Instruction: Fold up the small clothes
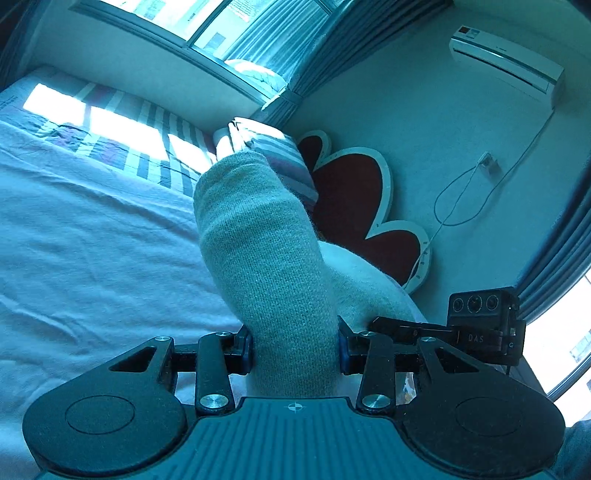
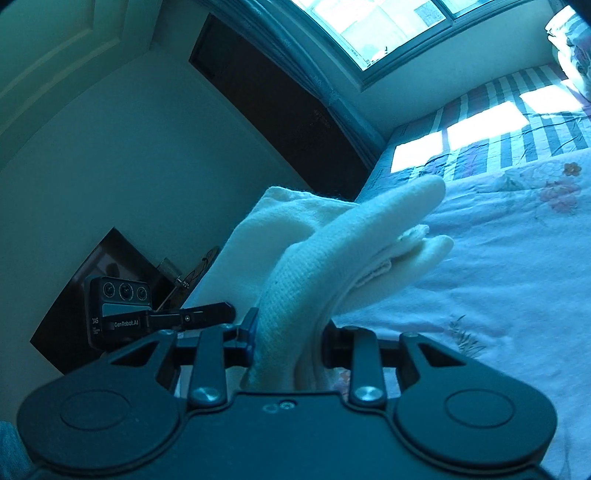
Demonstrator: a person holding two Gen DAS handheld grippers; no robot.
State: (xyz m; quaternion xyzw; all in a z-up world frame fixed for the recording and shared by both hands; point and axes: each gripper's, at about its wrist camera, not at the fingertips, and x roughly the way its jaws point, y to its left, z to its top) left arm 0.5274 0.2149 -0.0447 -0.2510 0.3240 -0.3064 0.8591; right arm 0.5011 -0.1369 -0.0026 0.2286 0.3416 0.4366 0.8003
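Observation:
A pale knitted garment [image 1: 266, 258] stands up between the fingers of my left gripper [image 1: 295, 350], which is shut on it and holds it above the bed. The same garment shows in the right wrist view [image 2: 332, 251], bunched in folds, and my right gripper [image 2: 288, 343] is shut on another part of it. Each gripper appears beside the other: the right one in the left wrist view [image 1: 480, 325], the left one in the right wrist view [image 2: 122, 314]. The garment's lower part is hidden behind the gripper bodies.
A bed with a light sheet [image 1: 92, 240] and a striped quilt [image 2: 498, 140] lies below. A striped pillow [image 1: 280, 155] and a red flower-shaped headboard [image 1: 351, 199] sit by the wall. A window [image 2: 388, 26], a dark door [image 2: 277, 99] and an air conditioner [image 1: 506, 62] ring the room.

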